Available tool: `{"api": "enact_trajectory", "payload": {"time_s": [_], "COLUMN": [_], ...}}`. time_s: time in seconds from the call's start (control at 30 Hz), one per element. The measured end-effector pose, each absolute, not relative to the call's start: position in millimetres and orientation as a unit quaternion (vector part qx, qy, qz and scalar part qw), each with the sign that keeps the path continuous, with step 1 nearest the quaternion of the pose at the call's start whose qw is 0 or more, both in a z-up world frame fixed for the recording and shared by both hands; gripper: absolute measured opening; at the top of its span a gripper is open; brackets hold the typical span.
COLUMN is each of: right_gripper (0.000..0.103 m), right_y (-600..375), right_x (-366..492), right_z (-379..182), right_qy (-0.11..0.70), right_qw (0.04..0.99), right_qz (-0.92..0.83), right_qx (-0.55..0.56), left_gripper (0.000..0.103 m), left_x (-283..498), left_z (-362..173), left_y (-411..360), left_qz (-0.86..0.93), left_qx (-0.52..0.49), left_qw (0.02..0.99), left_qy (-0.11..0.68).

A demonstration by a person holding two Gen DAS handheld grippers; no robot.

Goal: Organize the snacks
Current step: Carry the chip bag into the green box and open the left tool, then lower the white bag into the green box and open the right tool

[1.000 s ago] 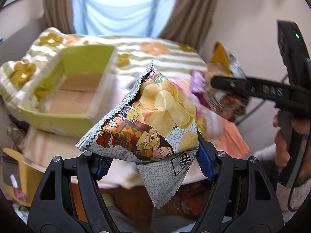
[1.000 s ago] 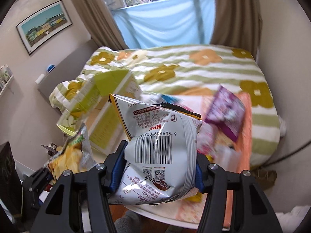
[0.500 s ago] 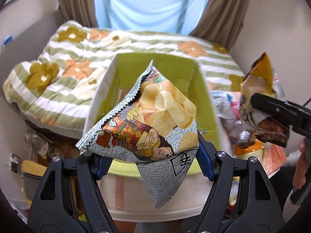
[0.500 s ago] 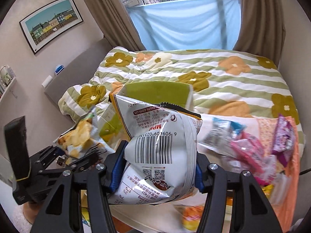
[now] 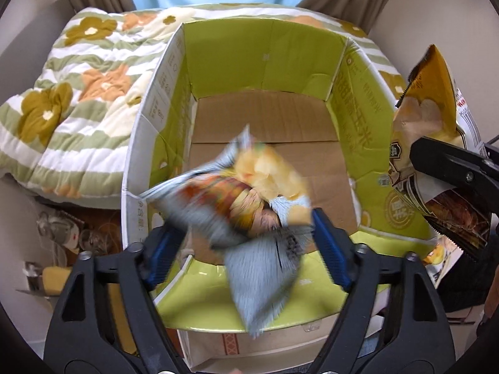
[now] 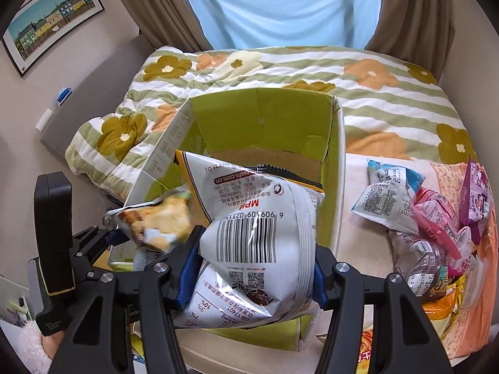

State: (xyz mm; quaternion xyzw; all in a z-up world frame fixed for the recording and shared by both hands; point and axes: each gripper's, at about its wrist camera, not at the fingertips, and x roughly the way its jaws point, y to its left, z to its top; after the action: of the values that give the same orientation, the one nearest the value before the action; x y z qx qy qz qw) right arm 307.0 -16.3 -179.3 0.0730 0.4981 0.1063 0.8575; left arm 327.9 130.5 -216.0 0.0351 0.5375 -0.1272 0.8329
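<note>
bed [image 6: 389, 99] | grey chip bag [image 5: 249, 208] blurred | left tool [image 5: 246, 243] just spread | right tool [image 6: 255, 277] pinching white bag [image 6: 259, 233]

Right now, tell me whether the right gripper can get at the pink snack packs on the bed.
Probably not yet. The right gripper is clamped on a white chip bag over the green box; its jaws are full. The pink packs lie uncovered to its right, so the path looks free once it lets go.

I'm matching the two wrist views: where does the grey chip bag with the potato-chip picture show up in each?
Left wrist: grey chip bag, blurred, low centre, between the open left gripper pads above the box.
Right wrist: lower left, blurred, at the box's near-left corner.
Shared landmark: green cardboard box.
</note>
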Motion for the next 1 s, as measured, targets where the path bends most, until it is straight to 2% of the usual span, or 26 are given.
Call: {"api": "enact_trajectory", "payload": {"time_s": [0.03, 0.1, 0.37, 0.73, 0.8, 0.87, 0.9, 0.93, 1.0], "right_gripper": [0.054, 0.054, 0.054, 0.056, 0.064, 0.089, 0.095, 0.1, 0.1], "right_y": [-17, -19, -14, 4, 2, 0, -1, -2, -4], "right_x": [308, 311, 319, 327, 329, 328, 326, 323, 316], "right_z": [-180, -182, -185, -204, -207, -207, -205, -203, -197], "right_qy": [0.499, 0.501, 0.507, 0.512, 0.518, 0.517, 0.513, 0.506, 0.49], "right_qw": [0.856, 0.854, 0.845, 0.842, 0.838, 0.837, 0.84, 0.844, 0.853], "right_qz": [0.109, 0.119, 0.151, 0.155, 0.149, 0.151, 0.152, 0.152, 0.15], "right_qx": [0.075, 0.081, 0.083, 0.067, 0.08, 0.091, 0.094, 0.096, 0.097], "left_gripper": [0.094, 0.095, 0.095, 0.095, 0.095, 0.095, 0.095, 0.095, 0.095], "left_x": [326, 321, 298, 285, 282, 280, 278, 276, 274], "left_z": [-216, -214, -203, -198, -196, -195, -194, -194, -194], "left_y": [131, 134, 145, 164, 167, 167, 169, 171, 174], "left_qz": [-0.123, -0.108, -0.053, -0.032, -0.031, -0.027, -0.025, -0.025, -0.025], "left_qx": [0.034, 0.031, 0.053, 0.032, 0.031, 0.032, 0.033, 0.032, 0.029], "left_qw": [0.835, 0.84, 0.851, 0.857, 0.859, 0.859, 0.859, 0.86, 0.86], "left_qy": [0.535, 0.531, 0.52, 0.514, 0.51, 0.51, 0.509, 0.509, 0.509]}}
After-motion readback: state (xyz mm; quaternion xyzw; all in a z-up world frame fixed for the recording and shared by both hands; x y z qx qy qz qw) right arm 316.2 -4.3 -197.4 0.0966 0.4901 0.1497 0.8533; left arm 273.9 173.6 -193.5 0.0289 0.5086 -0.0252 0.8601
